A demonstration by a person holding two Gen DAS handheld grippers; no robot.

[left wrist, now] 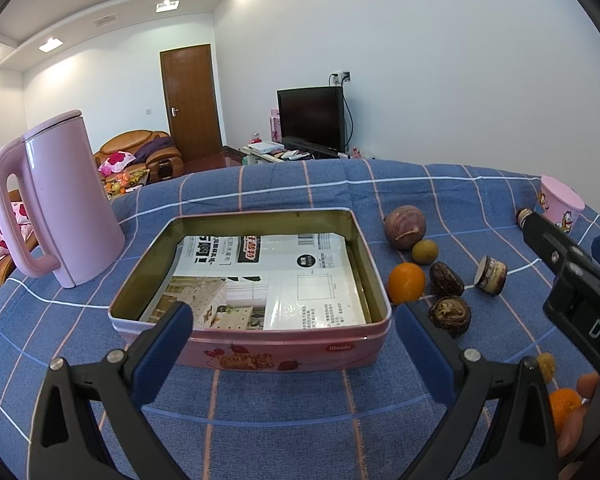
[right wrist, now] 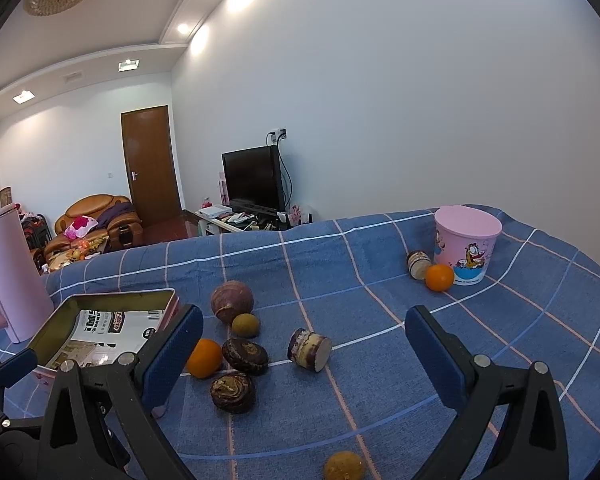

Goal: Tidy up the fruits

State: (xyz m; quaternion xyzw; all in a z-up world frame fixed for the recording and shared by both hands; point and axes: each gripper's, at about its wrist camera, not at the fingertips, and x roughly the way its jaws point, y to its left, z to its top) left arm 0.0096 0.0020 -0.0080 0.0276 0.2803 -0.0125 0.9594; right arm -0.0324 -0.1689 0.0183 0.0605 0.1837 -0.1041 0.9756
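Left gripper: we see its blue-padded jaws spread wide and gripping nothing, low in the left wrist frame, framing the near wall of the tin.
Right gripper: we find it gaping too, empty — its fingers stand at lower left and lower right of the right wrist frame, above the cloth.
Tin: pink, lidless, centre of the left wrist frame; we see only printed paper lying flat inside, no fruit.
Fruit cluster: right of the tin on the left wrist frame — a purple passion fruit, a small brown-green fruit touching it, an orange just beside the tin's right wall, and two dark water chestnuts.
Cane piece: a short cut cylinder, tipped on its side, right of the chestnuts.
Far group: at upper right of the right wrist frame we see a second orange touching a pink cartoon cup, with another cut piece beside it.
Near edge: a round yellow-brown fruit sits at the bottom of the right wrist frame.
Kettle: pink, upright, left of the tin.
Tablecloth: blue check — everything rests on it.
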